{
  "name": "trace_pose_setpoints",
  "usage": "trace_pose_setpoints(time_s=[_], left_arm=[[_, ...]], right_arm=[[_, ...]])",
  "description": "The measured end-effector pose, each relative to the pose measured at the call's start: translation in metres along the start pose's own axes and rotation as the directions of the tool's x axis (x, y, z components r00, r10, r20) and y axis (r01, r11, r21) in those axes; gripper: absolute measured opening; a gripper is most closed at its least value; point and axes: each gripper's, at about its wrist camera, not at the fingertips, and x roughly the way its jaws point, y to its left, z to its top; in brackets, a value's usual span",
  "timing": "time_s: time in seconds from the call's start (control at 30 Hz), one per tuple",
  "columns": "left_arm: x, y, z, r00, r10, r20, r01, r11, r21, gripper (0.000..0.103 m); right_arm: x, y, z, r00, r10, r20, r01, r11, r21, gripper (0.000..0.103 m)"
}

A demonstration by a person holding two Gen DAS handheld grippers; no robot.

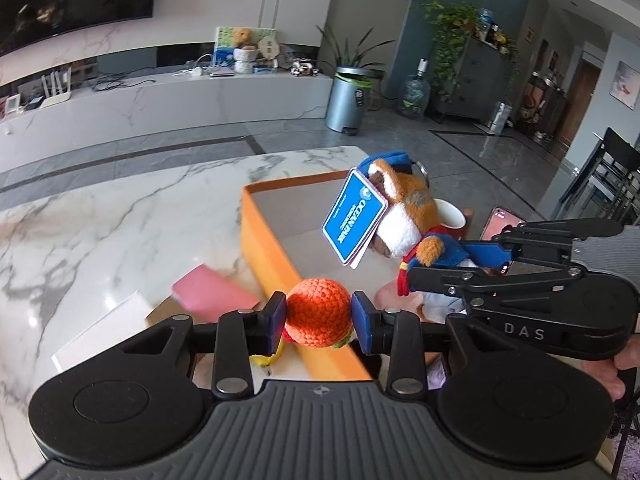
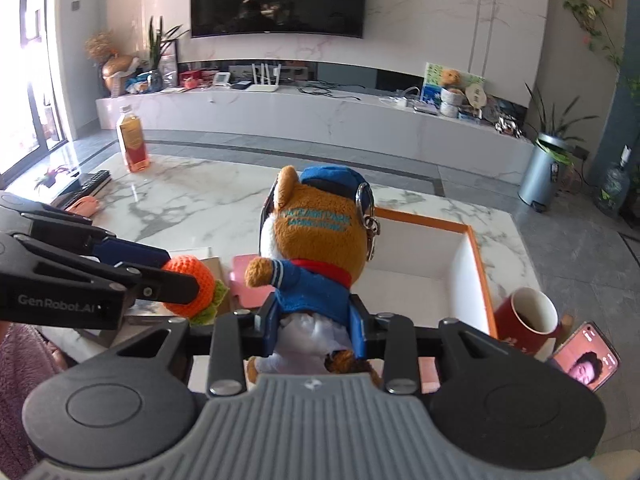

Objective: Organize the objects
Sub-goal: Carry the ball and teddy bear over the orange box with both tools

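My left gripper [image 1: 319, 317] is shut on an orange crocheted ball [image 1: 318, 312] with a green leaf, held above the near left rim of an open orange box [image 1: 264, 236]. It also shows in the right wrist view [image 2: 188, 284]. My right gripper [image 2: 314, 328] is shut on a plush bear [image 2: 316, 240] in a blue jacket and cap with a key ring, held above the box [image 2: 476, 256]. In the left wrist view the bear [image 1: 404, 216] carries a blue hang tag [image 1: 354, 220]. The box's white inside looks empty where it shows.
On the marble table [image 1: 100, 220] lie a pink card [image 1: 216, 292], a white sheet [image 1: 104, 332] and cardboard. A red mug [image 2: 528, 316] and a phone [image 2: 588, 360] sit right of the box. A tea bottle [image 2: 132, 140] and remote [image 2: 86, 186] stand far left.
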Motion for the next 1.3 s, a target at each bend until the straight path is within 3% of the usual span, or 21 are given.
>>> trace_pose_setpoints(time_s=[0.23, 0.5, 0.73, 0.9, 1.03, 1.2, 1.3], left_arm=[[0.034, -0.02, 0.017, 0.999, -0.041, -0.021, 0.042, 0.998, 0.046, 0.041], [0.061, -0.029, 0.015, 0.997, -0.031, -0.076, 0.037, 0.996, 0.078, 0.041], [0.079, -0.029, 0.018, 0.993, -0.042, -0.108, 0.051, 0.995, 0.085, 0.041], [0.09, -0.032, 0.016, 0.99, -0.051, -0.132, 0.063, 0.994, 0.09, 0.041], [0.097, -0.033, 0.016, 0.988, -0.057, -0.146, 0.071, 0.993, 0.095, 0.041], [0.107, -0.036, 0.018, 0.985, -0.064, -0.161, 0.081, 0.991, 0.102, 0.041], [0.111, -0.038, 0.017, 0.984, -0.068, -0.167, 0.086, 0.991, 0.105, 0.041]], right_arm=[[0.029, -0.044, -0.004, 0.995, 0.051, -0.086, -0.04, 0.991, 0.126, 0.036], [0.071, -0.067, -0.023, 0.968, 0.17, -0.185, -0.12, 0.96, 0.255, 0.036], [0.101, -0.09, -0.04, 0.925, 0.226, -0.305, -0.133, 0.946, 0.295, 0.036], [0.119, -0.096, -0.049, 0.871, 0.311, -0.379, -0.195, 0.929, 0.316, 0.036], [0.131, -0.099, -0.05, 0.839, 0.343, -0.423, -0.218, 0.923, 0.316, 0.036], [0.153, -0.098, -0.059, 0.784, 0.352, -0.511, -0.221, 0.928, 0.3, 0.037], [0.15, -0.093, -0.058, 0.787, 0.342, -0.514, -0.236, 0.936, 0.262, 0.041]])
